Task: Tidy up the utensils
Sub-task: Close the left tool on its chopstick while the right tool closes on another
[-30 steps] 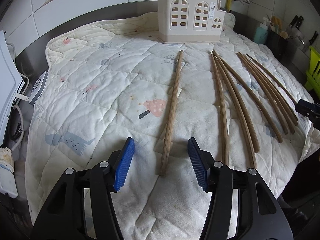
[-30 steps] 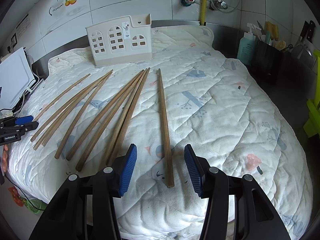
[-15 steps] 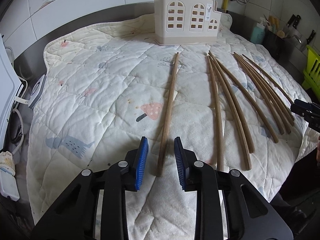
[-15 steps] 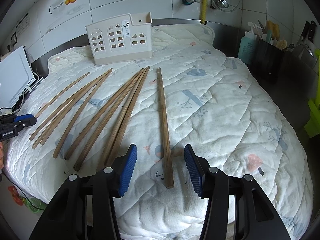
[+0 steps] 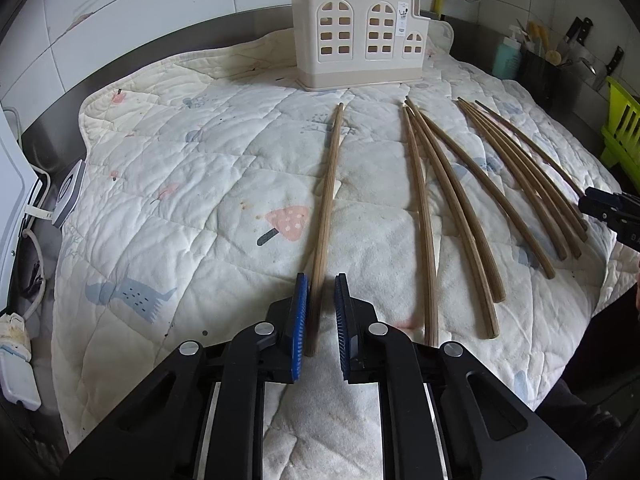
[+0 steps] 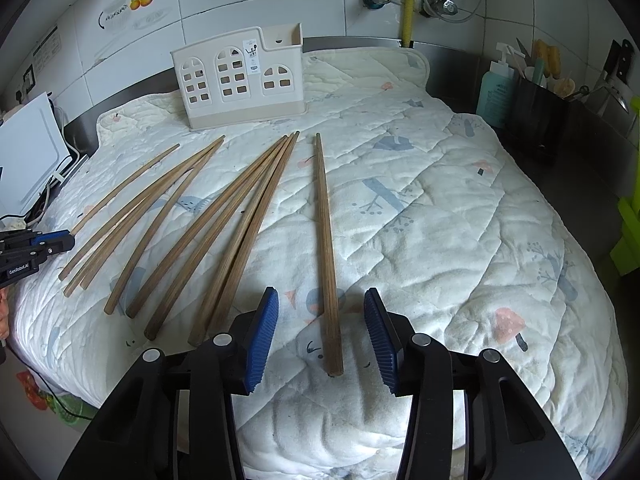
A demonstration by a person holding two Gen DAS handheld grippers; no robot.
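Since a second earlier the left gripper (image 5: 321, 312) has drawn its blue ribbed pads from wide apart down to a narrow slot around the near end of the leftmost long brown wooden chopstick (image 5: 326, 220); that slot looks pinched onto the stick, though a sliver of gap shows on the right pad, so contact on both sides is a judgement. Right gripper (image 6: 320, 336) has not shifted; its jaws are closing, the rightmost brown wooden chopstick (image 6: 328, 264) lying between them with clear space each side, not yet touched. Both sticks lie flat on the cream quilted mat with pastel prints (image 5: 192, 184), thin ends pointing toward the beige plastic utensil holder with arched window cut-outs (image 5: 360, 40) standing at the mat's far edge. Remaining brown chopsticks (image 6: 224, 224) fan out between the two grippers. Handling estimate: light, stiff, smooth and round, liable to roll or pivot in the pads; held at the thick end the long free length may droop, so grip squarely
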